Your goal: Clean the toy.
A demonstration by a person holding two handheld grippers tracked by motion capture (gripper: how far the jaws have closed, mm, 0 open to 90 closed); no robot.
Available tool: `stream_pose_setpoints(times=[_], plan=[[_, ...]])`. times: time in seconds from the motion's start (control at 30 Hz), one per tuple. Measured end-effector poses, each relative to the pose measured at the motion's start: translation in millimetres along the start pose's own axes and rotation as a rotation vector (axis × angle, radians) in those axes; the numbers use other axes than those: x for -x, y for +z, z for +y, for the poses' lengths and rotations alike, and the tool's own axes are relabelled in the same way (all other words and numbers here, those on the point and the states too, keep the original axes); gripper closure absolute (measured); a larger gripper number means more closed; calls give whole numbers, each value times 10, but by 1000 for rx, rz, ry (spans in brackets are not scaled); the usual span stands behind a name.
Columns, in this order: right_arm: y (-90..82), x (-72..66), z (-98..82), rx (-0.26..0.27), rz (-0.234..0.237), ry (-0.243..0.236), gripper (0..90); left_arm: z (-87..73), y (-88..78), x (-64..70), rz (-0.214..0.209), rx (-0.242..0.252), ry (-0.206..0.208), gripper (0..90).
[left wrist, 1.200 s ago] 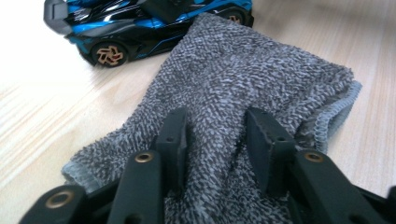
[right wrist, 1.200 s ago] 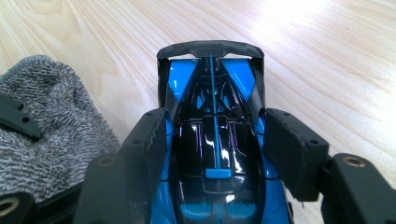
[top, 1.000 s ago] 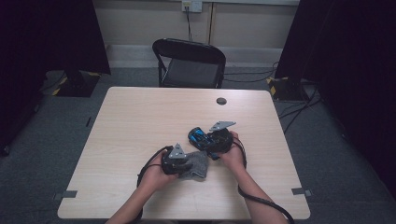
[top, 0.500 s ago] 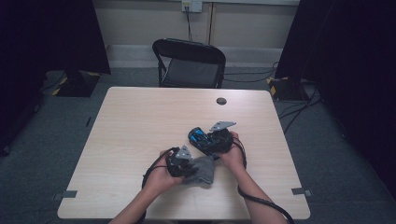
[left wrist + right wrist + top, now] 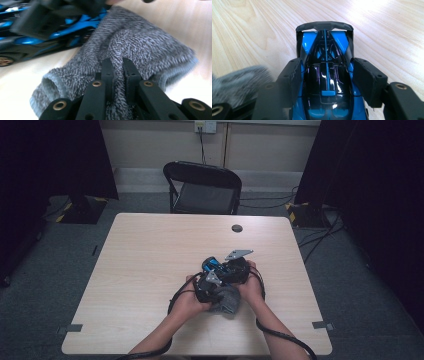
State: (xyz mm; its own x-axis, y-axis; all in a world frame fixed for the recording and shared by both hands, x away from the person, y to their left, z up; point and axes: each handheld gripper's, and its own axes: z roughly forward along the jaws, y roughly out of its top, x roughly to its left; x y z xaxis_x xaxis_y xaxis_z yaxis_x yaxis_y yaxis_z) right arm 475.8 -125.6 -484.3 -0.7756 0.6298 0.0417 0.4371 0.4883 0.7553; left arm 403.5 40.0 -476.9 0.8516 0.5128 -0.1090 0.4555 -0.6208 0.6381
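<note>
Your two forearms enter from the bottom edge of the high view and meet just below the centre of the frame, over the near half of the wooden table (image 5: 150,250).

Your left gripper (image 5: 117,67) sits at centre-bottom of the left gripper view, its two black jaws pinched tight on a raised fold of a grey knitted sock (image 5: 140,47). The sock lies on the table across the middle of that view, its ribbed cuff toward the lower left. In the high view the sock (image 5: 227,301) shows as a grey bundle between your hands, just below the grippers.

Your right gripper (image 5: 327,75) points along the tabletop, and its jaws clamp both flanks of a blue and black toy race car (image 5: 325,50). The car fills the centre of the right gripper view, its dark rear wing toward the top. In the high view the car (image 5: 211,266) sits just above the sock, close beside it.
</note>
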Motion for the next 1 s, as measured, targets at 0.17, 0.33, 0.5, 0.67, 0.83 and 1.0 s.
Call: stream_pose_setpoints(times=[0.17,0.33,0.5,0.67,0.83,1.0], plan=[[-2,-1,-5,3,2,1,407,-23,-74,-113,46,-4,-39,818],[-4,0,-7,2,1,-1,407,-67,-176,-283,108,-6,-65,819],[-5,1,-14,8,2,-2,407,-106,-241,-406,145,-3,-96,819],[-6,-1,-15,7,2,-2,407,-140,-276,-488,173,2,-109,819],[-6,-1,-16,8,2,-2,407,-161,-307,-553,185,6,-125,819],[-6,-1,-17,9,1,-2,407,-180,-344,-610,201,15,-139,819]])
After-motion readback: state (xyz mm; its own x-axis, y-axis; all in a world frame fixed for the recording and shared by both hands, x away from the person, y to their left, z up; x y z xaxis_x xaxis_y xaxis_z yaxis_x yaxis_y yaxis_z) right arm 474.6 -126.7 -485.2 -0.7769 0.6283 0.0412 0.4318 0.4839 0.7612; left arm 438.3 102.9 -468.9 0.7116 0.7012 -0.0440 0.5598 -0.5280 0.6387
